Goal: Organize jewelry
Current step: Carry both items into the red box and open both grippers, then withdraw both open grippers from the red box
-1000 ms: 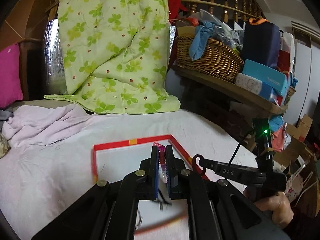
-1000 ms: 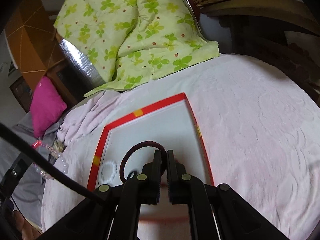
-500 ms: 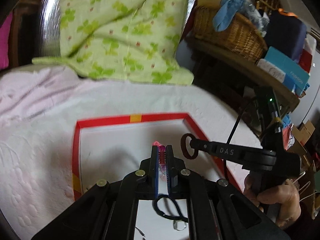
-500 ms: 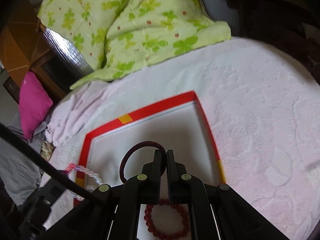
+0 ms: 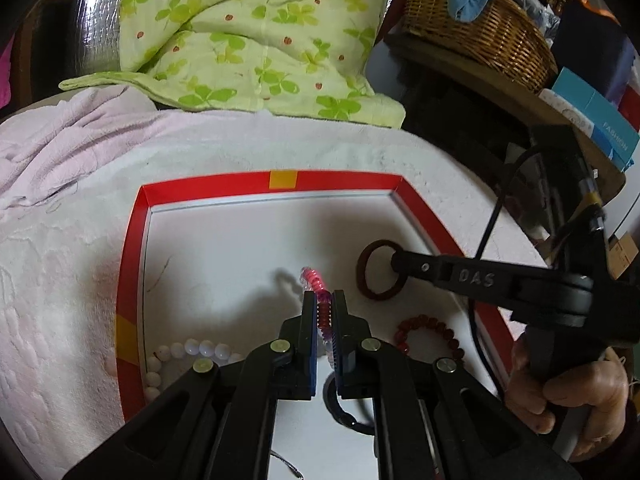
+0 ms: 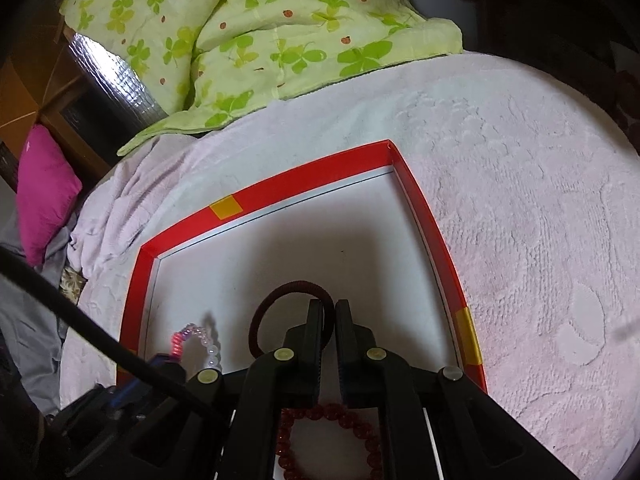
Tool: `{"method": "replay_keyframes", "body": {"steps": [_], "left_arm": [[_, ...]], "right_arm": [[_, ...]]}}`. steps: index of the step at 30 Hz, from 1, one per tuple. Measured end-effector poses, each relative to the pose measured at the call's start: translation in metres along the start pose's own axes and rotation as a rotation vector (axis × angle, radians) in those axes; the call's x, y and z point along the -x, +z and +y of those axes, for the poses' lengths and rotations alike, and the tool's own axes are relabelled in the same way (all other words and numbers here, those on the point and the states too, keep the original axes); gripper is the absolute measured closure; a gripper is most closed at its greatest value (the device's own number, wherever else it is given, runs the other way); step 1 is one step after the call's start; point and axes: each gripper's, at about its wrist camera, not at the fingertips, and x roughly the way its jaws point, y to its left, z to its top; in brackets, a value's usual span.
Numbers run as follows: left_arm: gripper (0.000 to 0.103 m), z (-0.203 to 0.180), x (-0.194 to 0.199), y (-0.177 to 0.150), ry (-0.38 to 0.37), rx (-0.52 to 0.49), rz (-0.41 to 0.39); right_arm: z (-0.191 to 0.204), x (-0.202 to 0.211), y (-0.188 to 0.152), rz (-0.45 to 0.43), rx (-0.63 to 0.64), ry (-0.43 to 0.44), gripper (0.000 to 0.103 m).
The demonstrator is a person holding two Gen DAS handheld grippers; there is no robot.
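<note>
A red-rimmed white tray (image 5: 208, 184) (image 6: 300, 176) lies on the pale pink bedspread. My left gripper (image 5: 323, 300) is shut on a pink and clear bead bracelet (image 5: 314, 280) (image 6: 192, 334) and holds it above the tray floor. My right gripper (image 6: 329, 308) (image 5: 394, 262) is shut on a dark maroon hair tie (image 6: 280, 296) (image 5: 370, 270), held over the tray's right part. In the tray lie a dark red bead bracelet (image 5: 430, 326) (image 6: 352, 420), a white bead bracelet (image 5: 188, 350) and a black hair tie (image 5: 340, 412).
A green clover-print quilt (image 5: 240, 32) is heaped at the back of the bed. A pink pillow (image 6: 44, 192) lies at the far left. A wicker basket (image 5: 480, 32) and boxes (image 5: 596, 120) stand on a shelf to the right.
Both grippers have come down and forward over the tray with their items still held. The red and white bead bracelets in the tray have come into view.
</note>
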Motion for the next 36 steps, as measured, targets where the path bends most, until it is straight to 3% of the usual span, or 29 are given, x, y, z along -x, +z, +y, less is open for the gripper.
{"method": "replay_keyframes", "body": {"steps": [4, 6, 8, 9, 15, 18, 22, 26, 28, 32, 36], "left_arm": [[0.095, 0.001, 0.008, 0.003, -0.025, 0.025, -0.011], [0.087, 0.002, 0.015, 0.005, -0.036, 0.041, -0.024], [0.070, 0.002, 0.025, 0.005, -0.047, 0.064, -0.052], [0.067, 0.002, 0.030, 0.005, -0.053, 0.076, -0.064], [0.064, -0.001, 0.063, 0.003, -0.044, 0.097, -0.116], [0.060, -0.005, 0.086, -0.001, -0.010, 0.087, -0.144], [0.043, -0.012, 0.112, -0.012, 0.065, 0.050, -0.182], [0.035, -0.015, 0.134, -0.030, 0.126, 0.014, -0.198], [0.035, -0.017, 0.144, -0.044, 0.139, 0.001, -0.196], [0.034, -0.020, 0.155, -0.076, 0.177, -0.035, -0.158], [0.033, -0.022, 0.168, -0.109, 0.215, -0.050, -0.125]], "right_arm": [[-0.004, 0.006, 0.000, 0.005, -0.011, 0.003, 0.094], [-0.006, 0.011, 0.000, 0.002, -0.022, 0.013, 0.093], [-0.010, 0.019, -0.001, -0.005, -0.040, 0.038, 0.093], [-0.011, 0.023, -0.001, -0.011, -0.045, 0.047, 0.092], [-0.018, 0.053, -0.012, -0.065, -0.073, 0.051, 0.092], [-0.022, 0.070, -0.026, -0.076, -0.076, 0.043, 0.092], [-0.024, 0.094, -0.043, -0.084, -0.061, 0.031, 0.092], [-0.028, 0.122, -0.066, -0.109, -0.057, 0.038, 0.092], [-0.030, 0.136, -0.082, -0.113, -0.053, 0.048, 0.092], [-0.031, 0.151, -0.110, -0.096, -0.053, 0.074, 0.082], [-0.032, 0.165, -0.139, -0.089, -0.043, 0.084, 0.082]]}}
